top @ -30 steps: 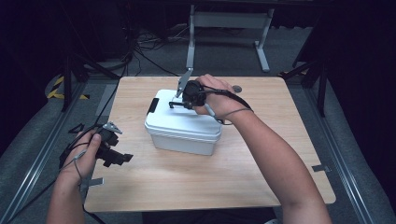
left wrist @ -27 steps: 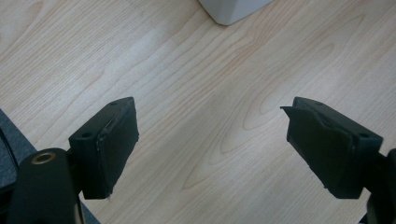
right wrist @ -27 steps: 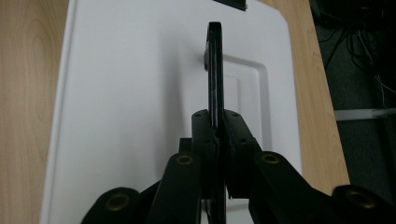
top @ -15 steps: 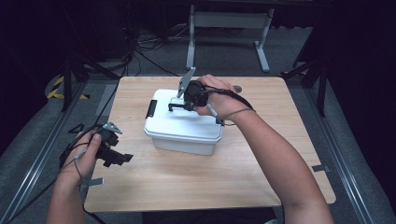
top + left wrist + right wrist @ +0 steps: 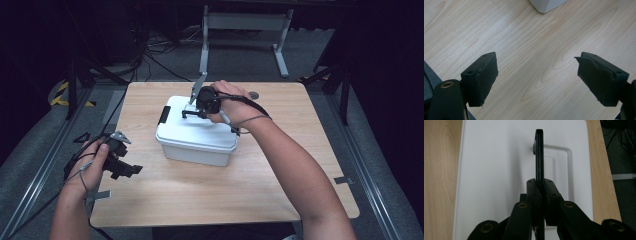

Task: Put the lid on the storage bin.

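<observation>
A white plastic storage box (image 5: 196,134) with a flat lid and a black side latch (image 5: 163,115) sits mid-table (image 5: 200,195). The right gripper (image 5: 540,192) is clamped on the box's thin black carry handle (image 5: 539,157), which stands upright over a recess in the lid. The left gripper (image 5: 537,75) hovers with jaws spread wide and nothing between them, over bare wood near the table's left edge, apart from the box.

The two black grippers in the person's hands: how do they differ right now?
The right gripper is shut on the box's black handle, lifted upright above the white lid; the left gripper stands wide open, holding nothing. The right is over the box, the left over bare table. Both have two black jaws.
</observation>
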`<move>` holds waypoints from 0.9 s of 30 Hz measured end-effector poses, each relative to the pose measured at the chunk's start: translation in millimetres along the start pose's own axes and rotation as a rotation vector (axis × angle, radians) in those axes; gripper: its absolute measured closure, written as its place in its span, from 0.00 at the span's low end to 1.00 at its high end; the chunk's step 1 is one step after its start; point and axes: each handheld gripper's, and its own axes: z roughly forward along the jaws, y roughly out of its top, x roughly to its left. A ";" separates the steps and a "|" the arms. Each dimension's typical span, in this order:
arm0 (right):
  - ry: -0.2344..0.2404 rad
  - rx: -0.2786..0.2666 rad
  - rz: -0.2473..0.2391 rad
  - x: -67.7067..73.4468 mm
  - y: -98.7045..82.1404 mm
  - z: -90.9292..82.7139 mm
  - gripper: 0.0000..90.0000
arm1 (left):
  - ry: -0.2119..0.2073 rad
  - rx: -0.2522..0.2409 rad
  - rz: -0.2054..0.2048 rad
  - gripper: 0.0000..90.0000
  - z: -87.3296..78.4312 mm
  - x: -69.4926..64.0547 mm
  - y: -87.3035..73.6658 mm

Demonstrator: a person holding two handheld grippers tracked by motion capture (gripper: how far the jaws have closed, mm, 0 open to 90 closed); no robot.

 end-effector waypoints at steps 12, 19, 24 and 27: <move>0.006 -0.003 0.033 2.3 0.8 1.0 0.93 | 0.007 0.009 0.005 0.19 1.0 -0.7 0.8; 0.035 -0.063 0.100 0.3 -3.0 -7.2 0.77 | 0.007 0.006 0.001 0.19 1.0 0.7 0.0; 0.034 -0.115 0.147 -0.4 -5.6 -22.9 0.71 | 0.004 0.008 0.000 0.19 1.0 -0.7 -0.5; 0.035 -0.136 0.157 -1.4 -9.3 -35.1 0.70 | 0.010 0.006 0.001 0.19 0.1 -0.1 -2.0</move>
